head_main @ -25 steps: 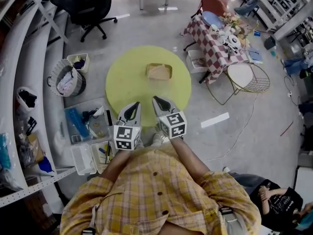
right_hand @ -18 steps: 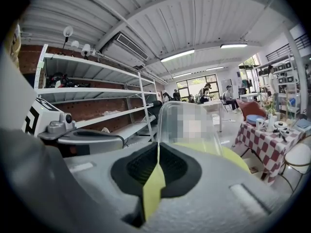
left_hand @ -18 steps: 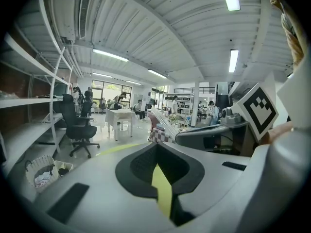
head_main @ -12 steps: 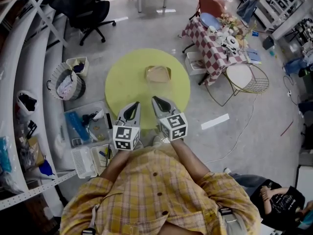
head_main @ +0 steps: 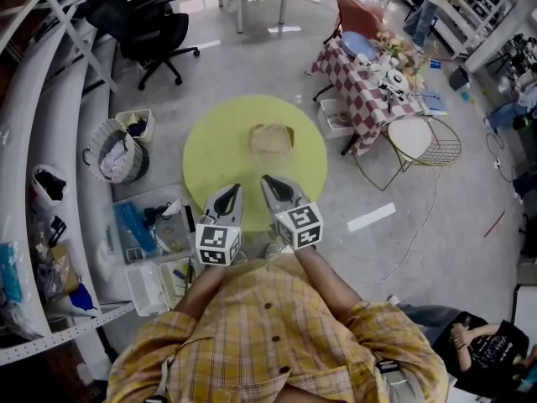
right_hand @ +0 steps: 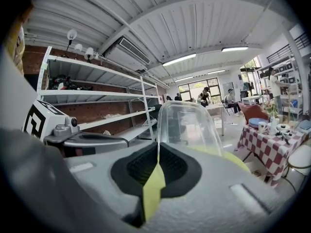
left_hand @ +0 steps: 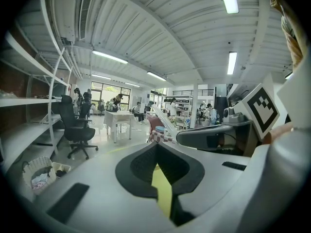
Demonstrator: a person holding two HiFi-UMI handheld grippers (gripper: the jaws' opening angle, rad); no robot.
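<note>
Over the near edge of a round yellow table (head_main: 216, 154), the person holds both grippers side by side, low and close to the body. The left gripper (head_main: 228, 196) and right gripper (head_main: 273, 185) both point away from the person, toward the table's middle. Their marker cubes (head_main: 218, 246) face up.

Left gripper view: the left gripper (left_hand: 156, 147) has its jaws together at the tips, with nothing between them. Only a thin yellow strip of tabletop (left_hand: 163, 191) shows through the slit behind the tips.

Right gripper view: the right gripper (right_hand: 158, 147) has its jaws drawn together in the same way and holds nothing. A clear plastic container (right_hand: 187, 125) stands straight ahead of its tips, apart from them. The yellow tabletop (right_hand: 235, 160) runs off to the right.

Head view: the container (head_main: 273, 138) sits near the table's centre, with something tan inside. What that is cannot be made out. It lies well ahead of both grippers, a little nearer the right gripper's line. Neither gripper touches it.

Surroundings, head view:
- A black office chair (head_main: 151, 28) stands on the grey floor beyond the table, to the left.
- A woven bin (head_main: 113, 145) stands just left of the table.
- Open plastic trays of small items (head_main: 155, 225) lie on the floor near the left gripper.
- White shelving (head_main: 33, 149) runs along the left edge.
- A table with a red-checked cloth (head_main: 369, 86), crowded with crockery, stands to the right.
- A round wire-frame stool (head_main: 424, 137) stands beside the checked table.
</note>
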